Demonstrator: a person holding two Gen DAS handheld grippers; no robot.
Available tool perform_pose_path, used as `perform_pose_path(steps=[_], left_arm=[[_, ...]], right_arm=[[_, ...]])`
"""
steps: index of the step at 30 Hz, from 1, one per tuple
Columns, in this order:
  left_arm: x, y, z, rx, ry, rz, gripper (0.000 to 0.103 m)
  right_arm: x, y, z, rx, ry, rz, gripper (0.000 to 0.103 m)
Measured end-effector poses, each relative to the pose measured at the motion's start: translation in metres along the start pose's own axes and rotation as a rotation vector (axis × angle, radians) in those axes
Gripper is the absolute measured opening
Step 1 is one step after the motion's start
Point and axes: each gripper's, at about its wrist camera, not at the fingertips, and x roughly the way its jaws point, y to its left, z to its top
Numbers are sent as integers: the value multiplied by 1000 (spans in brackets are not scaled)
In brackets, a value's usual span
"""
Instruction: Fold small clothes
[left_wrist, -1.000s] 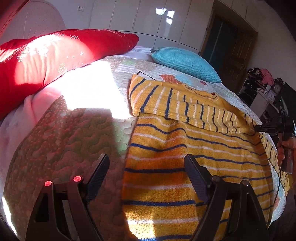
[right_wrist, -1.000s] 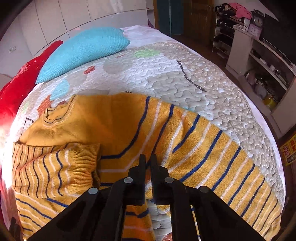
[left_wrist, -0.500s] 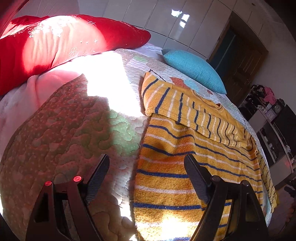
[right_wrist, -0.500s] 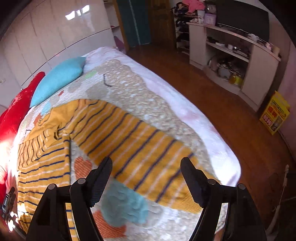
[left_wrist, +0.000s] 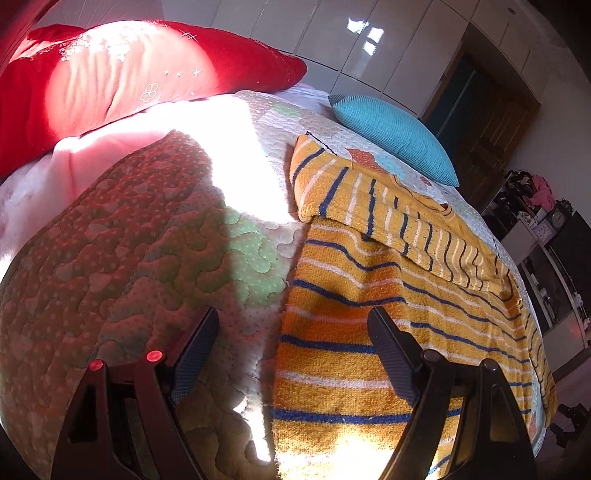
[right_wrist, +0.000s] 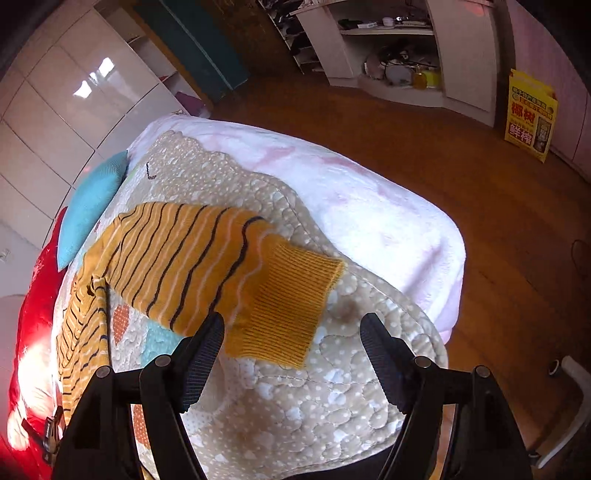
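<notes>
though one sleeve folded, striped yellow sweater (left_wrist: 388, 295) flat on quilt (left_wrist: 129, 258)

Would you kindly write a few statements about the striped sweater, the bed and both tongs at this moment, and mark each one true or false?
1. The yellow knitted sweater with blue and white stripes lies on the quilted bedspread. True.
2. The right tongs are clamped on the sweater's ribbed cuff. False: their jaws stand wide apart, and the cuff lies flat on the quilt ahead of them.
3. The left tongs are open, holding nothing. True.
4. One sleeve is folded across the sweater's body. True.
5. The teal textured pillow rests on top of the sweater. False: it lies beyond the sweater, on the quilt.
</notes>
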Motion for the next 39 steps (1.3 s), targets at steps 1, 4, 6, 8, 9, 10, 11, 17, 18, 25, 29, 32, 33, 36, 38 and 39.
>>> perform_pose_path(steps=[1,4,6,8,9,10,11,17,18,25,29,32,33,36,38,39], left_arm=[[0,-1,0,3,1,2,82],[0,0,0,-1,0,-5,82],[-1,2,0,-12,-1,-14,82],[-3,3,1,-23,-1,-19,82],[-4,4,2,-31,-4,-23,82],[-7,6,3,-43,-9,-29,82],[-11,8,5,-56,-17,-40,82],[-31,29,17,-119,-78,-41,83],[-32,35,19,-134,-83,-28,83],[-40,75,28,-261,-107,-15,83],[-41,83,29,-275,-110,-11,83],[-40,85,29,-271,-106,-7,83],[-40,86,29,-269,-105,-6,83],[-40,85,30,-253,-103,-8,83],[-41,84,29,-241,-101,-11,83],[-42,84,29,-235,-100,-11,83]], right_arm=[[10,5,1,-8,17,-12,75],[25,12,4,-18,25,-46,57],[18,14,8,-2,11,-26,17],[7,19,15,4,8,41,11],[-1,28,19,-14,-12,35,11],[-10,42,23,-49,-33,29,11],[-18,58,29,-86,-52,36,11],[-42,217,54,-357,-99,160,11],[-39,251,54,-404,-92,187,11],[17,497,-18,-738,17,350,11],[64,595,-96,-918,94,357,10],[108,636,-148,-1000,169,326,11],[122,644,-162,-1020,190,304,11],[164,657,-190,-1046,243,225,15],[183,660,-199,-1033,291,221,15],[188,661,-201,-1029,305,228,16]])
